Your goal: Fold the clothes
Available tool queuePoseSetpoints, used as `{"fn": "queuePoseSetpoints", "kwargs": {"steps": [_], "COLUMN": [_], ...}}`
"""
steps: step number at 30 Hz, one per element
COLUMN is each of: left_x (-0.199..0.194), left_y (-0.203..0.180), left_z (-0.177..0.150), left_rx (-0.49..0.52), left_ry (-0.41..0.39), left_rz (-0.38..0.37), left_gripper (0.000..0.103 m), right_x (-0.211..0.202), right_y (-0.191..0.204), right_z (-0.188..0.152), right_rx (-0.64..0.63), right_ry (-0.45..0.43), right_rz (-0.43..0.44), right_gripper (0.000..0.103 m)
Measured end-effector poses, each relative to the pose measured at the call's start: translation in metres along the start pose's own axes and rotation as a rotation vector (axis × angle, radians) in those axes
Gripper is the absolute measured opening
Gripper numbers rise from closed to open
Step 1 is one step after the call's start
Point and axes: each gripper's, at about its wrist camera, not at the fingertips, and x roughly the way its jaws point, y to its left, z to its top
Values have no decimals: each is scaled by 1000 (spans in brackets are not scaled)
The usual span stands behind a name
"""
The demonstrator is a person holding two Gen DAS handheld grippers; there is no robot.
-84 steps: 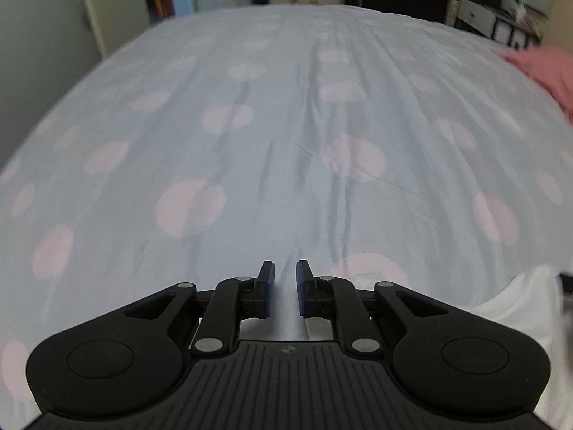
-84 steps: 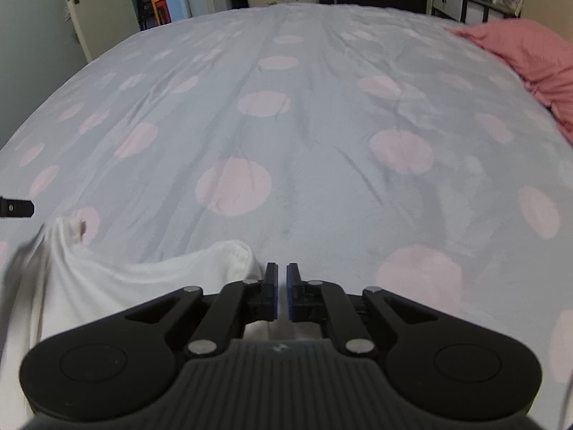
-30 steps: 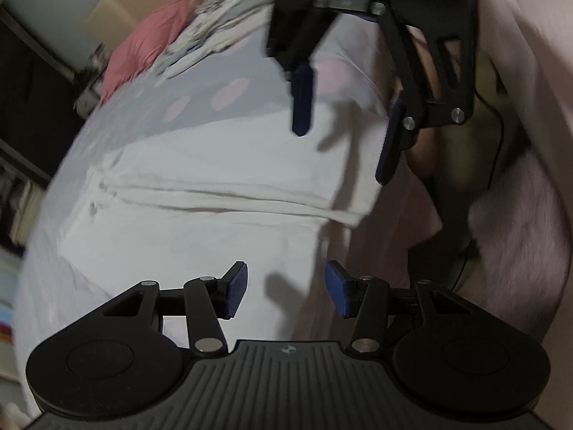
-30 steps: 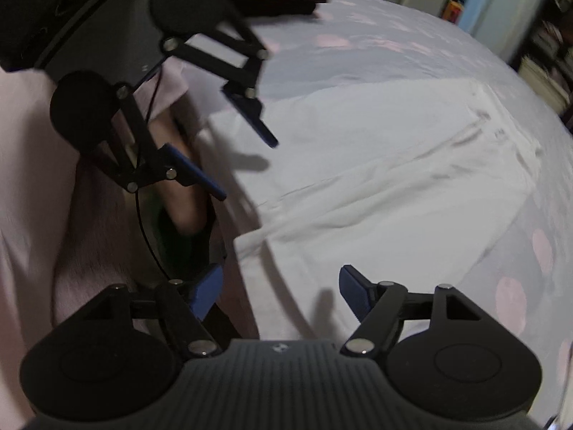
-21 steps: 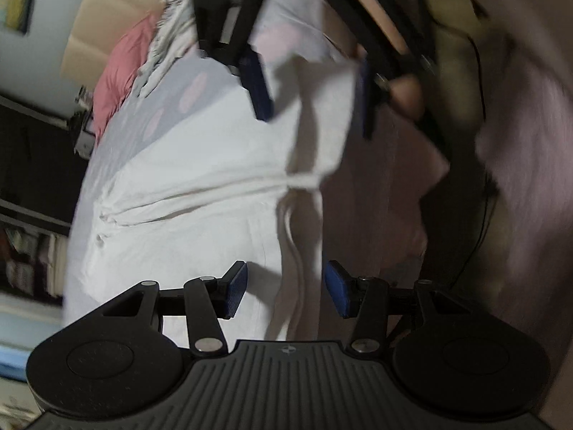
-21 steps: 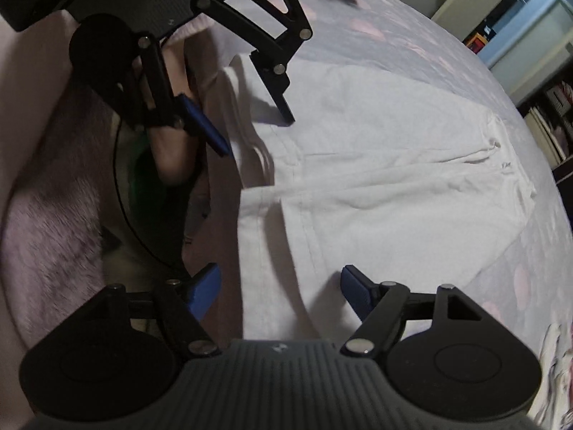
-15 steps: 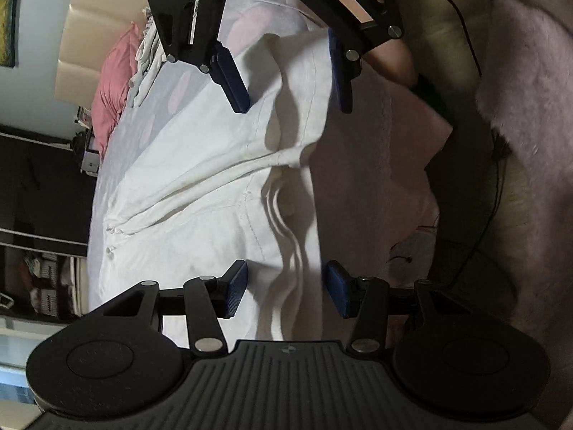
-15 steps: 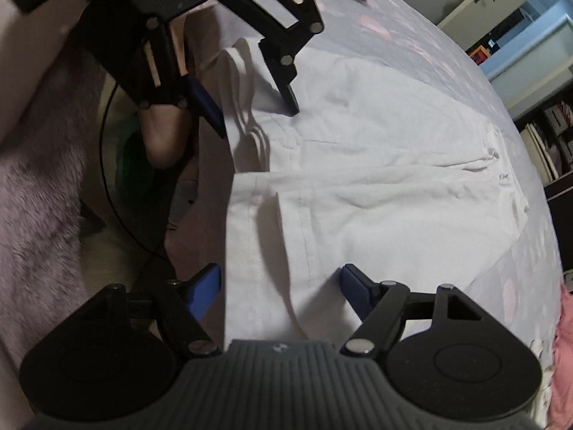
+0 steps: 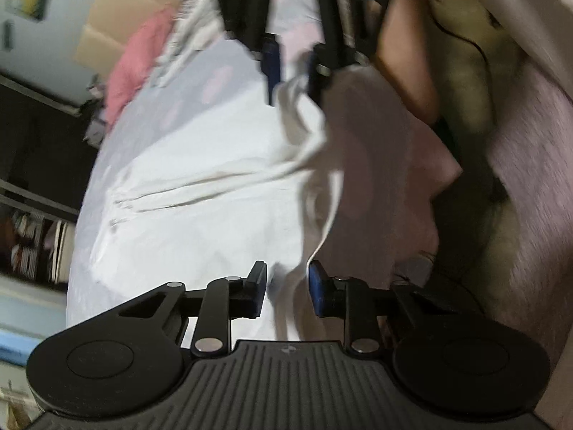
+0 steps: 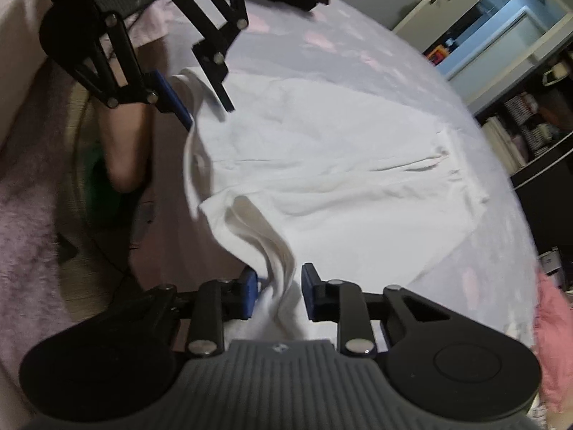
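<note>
A white garment lies spread flat on the lilac bed sheet with pink dots. Its near edge hangs over the side of the bed. My left gripper is shut on one bunched corner of that edge. My right gripper is shut on the other corner, and folds of fabric rise between its blue pads. The two grippers face each other along the bed's edge, each pulling its corner slightly up.
A person's bare limb and a fuzzy pink surface lie below the bed's edge. A pink pillow and patterned clothes sit at the head end. Dark shelves stand beyond the bed.
Both grippers were wide open over the garment's near edge half a second ago. Their jaws have since closed on the two corners, and the edge has lifted and bunched.
</note>
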Motion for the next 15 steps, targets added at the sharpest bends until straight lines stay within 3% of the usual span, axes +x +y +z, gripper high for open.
{"fn": "queuePoseSetpoints", "kwargs": {"steps": [6, 8, 11, 15], "left_x": [2, 2, 6, 8], "left_y": [-13, -17, -21, -9], "left_z": [-1, -1, 1, 3], "left_rx": [95, 111, 134, 79], "left_ry": [12, 2, -20, -14], "left_rz": [26, 34, 48, -3], "left_gripper": [27, 29, 36, 18], "right_x": [0, -4, -4, 7], "right_y": [1, 4, 12, 21], "right_z": [-6, -8, -5, -2], "right_rx": [-27, -32, -46, -94], "right_ry": [9, -4, -17, -14], "right_rz": [41, 68, 87, 78], "right_gripper": [32, 45, 54, 54]}}
